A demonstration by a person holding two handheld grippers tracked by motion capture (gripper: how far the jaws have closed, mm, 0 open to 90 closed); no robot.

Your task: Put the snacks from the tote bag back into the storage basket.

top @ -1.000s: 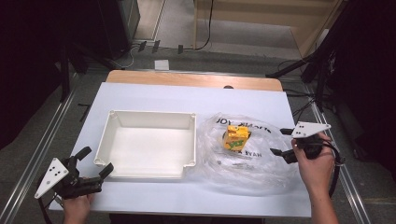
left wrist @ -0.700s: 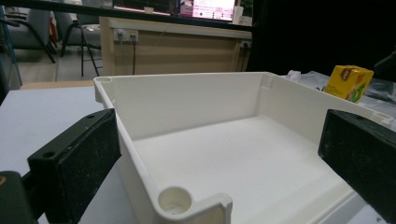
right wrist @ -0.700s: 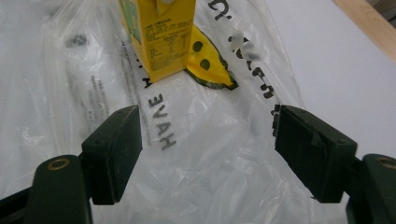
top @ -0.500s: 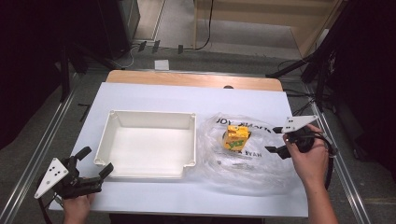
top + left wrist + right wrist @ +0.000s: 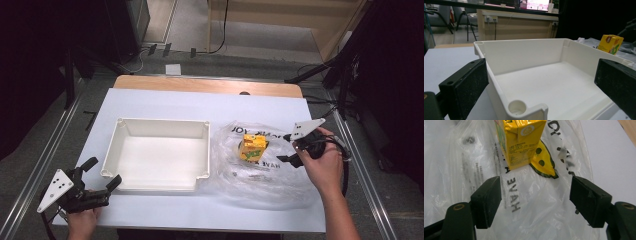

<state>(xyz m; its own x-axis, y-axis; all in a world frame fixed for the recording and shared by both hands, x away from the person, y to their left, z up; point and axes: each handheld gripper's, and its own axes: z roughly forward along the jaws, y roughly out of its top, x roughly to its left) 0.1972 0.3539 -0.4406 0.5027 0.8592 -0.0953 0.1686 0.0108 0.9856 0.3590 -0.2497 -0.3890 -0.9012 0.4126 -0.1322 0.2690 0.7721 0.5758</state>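
From above: yellow carton (image 5: 252,146) sitting on the plastic bag (image 5: 260,172) right of the white tray (image 5: 157,132), right tool (image 5: 286,148) just beside it. Left tool (image 5: 541,82): jaws wide apart, facing the tray's corner. Right tool's jaws just closed partway but not gripping, bag underneath, carton ahead.

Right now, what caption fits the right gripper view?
Open right gripper poised over a clear plastic bag, facing the yellow juice carton.

Upright yellow carton (image 5: 252,146) on clear bag (image 5: 260,175)
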